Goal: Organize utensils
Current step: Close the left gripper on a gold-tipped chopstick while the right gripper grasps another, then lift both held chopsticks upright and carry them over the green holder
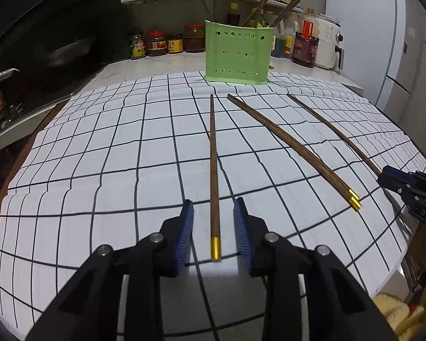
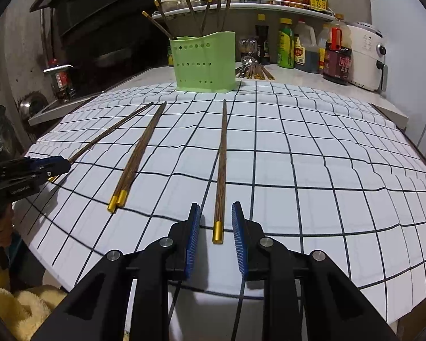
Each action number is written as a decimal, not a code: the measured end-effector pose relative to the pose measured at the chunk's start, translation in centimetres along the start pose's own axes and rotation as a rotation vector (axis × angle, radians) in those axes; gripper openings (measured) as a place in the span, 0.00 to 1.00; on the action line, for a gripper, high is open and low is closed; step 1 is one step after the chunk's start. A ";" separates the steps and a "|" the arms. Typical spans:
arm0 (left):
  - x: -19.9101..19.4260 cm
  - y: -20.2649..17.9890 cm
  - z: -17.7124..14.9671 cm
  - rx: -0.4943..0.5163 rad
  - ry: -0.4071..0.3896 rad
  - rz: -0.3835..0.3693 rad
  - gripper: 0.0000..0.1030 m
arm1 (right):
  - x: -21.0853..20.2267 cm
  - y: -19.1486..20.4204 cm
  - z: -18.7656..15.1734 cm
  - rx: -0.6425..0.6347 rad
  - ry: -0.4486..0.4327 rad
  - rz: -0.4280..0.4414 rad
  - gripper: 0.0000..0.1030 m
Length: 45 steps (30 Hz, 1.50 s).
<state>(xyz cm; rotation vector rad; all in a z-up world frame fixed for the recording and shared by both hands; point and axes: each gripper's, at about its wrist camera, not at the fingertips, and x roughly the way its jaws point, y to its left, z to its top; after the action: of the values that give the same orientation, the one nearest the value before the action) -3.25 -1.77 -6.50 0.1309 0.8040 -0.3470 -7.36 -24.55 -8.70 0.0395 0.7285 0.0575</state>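
A brown chopstick with a gold end [image 1: 214,156] lies on the checked cloth [image 1: 99,156], its gold end between the blue pads of my left gripper [image 1: 213,201]. The jaws are open, with a gap on each side of the stick. In the right wrist view another gold-ended chopstick [image 2: 222,156] lies the same way inside my open right gripper [image 2: 216,205], untouched by the pads. A pair of chopsticks [image 1: 292,147] [image 2: 139,156] lies between the two. The green perforated holder [image 1: 237,54] [image 2: 203,62] stands at the far edge of the cloth with several chopsticks upright in it.
Jars and sauce bottles [image 1: 156,44] line the back wall, with a white air fryer [image 2: 366,56] at the right. More chopsticks and spoons [image 2: 254,71] lie behind the holder. A stove and hood [image 1: 42,42] are on the left. A yellow towel [image 2: 22,307] hangs below the table's front edge.
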 end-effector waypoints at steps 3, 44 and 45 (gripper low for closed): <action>0.2 -0.1 0.1 -0.014 -0.006 0.004 0.26 | 0.1 0.0 0.1 0.006 0.001 -0.015 0.13; -14.2 2.5 6.9 -0.073 -0.469 -0.043 0.07 | -15.4 0.5 10.3 -0.009 -0.441 -0.038 0.07; -14.2 2.6 7.0 -0.074 -0.470 -0.038 0.07 | -15.3 0.6 10.3 -0.010 -0.441 -0.036 0.07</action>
<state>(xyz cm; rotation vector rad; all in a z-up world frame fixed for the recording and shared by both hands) -6.68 2.51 8.51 -0.0368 0.3541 -0.3652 -11.91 -25.16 9.21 0.0282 0.2877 0.0162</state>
